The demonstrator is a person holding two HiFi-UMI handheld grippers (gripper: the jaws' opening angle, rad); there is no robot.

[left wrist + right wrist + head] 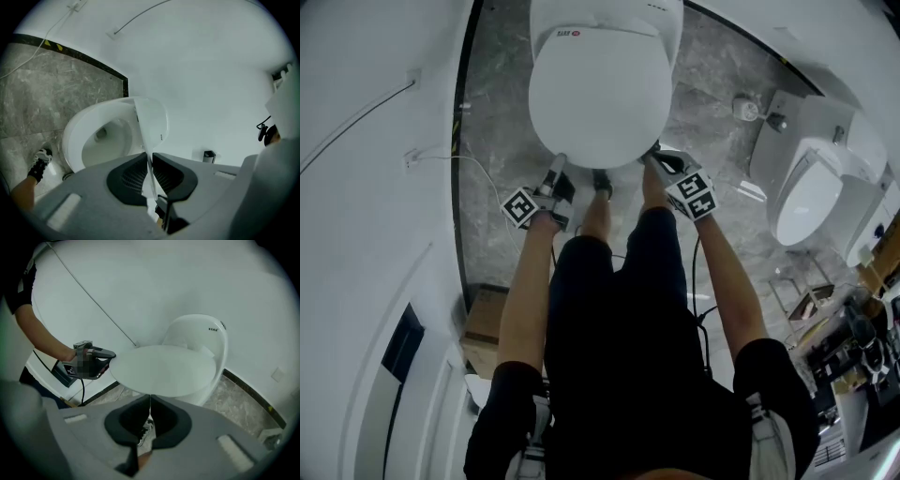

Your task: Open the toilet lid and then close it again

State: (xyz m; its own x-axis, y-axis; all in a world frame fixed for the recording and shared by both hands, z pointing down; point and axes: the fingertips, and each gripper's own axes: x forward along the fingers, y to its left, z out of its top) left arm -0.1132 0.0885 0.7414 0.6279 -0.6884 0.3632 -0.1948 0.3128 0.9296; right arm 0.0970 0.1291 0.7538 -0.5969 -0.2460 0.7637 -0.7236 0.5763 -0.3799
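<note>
At left, we see the left gripper (555, 173) clamped on the left front edge of the toilet lid (600, 94), the thin white panel running edge-on between its pads. In the centre the lid stands partly raised over the open bowl (101, 138), above a grey marble floor (492, 103). At right, the right gripper (659, 157) has its jaws pressed together on nothing, tips at the lid's right front edge; a second toilet (811, 202) stands well apart.

We've got a white oval plastic toilet lid (600, 98), smooth and glossy, plus a grey veined stone floor (502, 122) that looks polished.
</note>
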